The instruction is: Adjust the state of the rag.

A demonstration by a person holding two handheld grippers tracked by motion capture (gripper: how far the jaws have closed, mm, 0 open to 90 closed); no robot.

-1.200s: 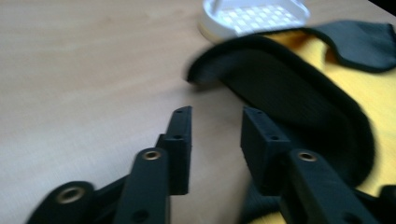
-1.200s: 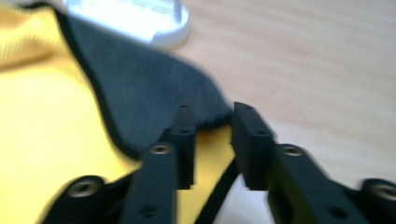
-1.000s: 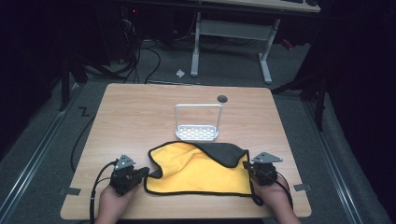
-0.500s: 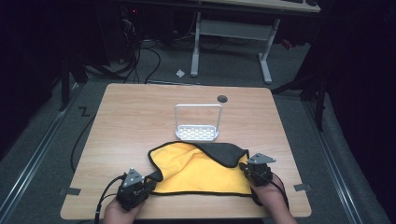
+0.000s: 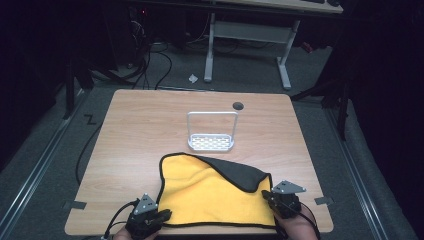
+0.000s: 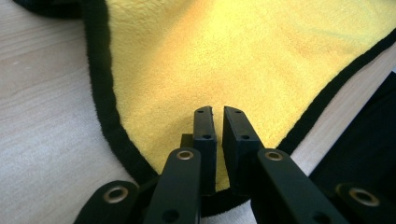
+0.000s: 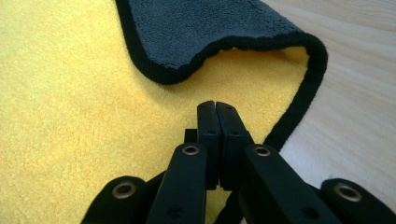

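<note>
Cloth (image 5: 215, 195), yellow, now has the left gripper (image 5: 161, 215) moved onto its near corner, jaws slightly apart, while the right gripper (image 5: 272, 196) pinches the opposite edge, suggesting folding.

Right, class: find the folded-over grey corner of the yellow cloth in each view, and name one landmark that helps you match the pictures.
High view: the grey corner lies on the cloth's far right part, just ahead of the right gripper.
Left gripper view: not in it.
Right gripper view: the grey corner fills the top centre, beyond the fingers.
Shared landmark: the cloth's black edging.
</note>
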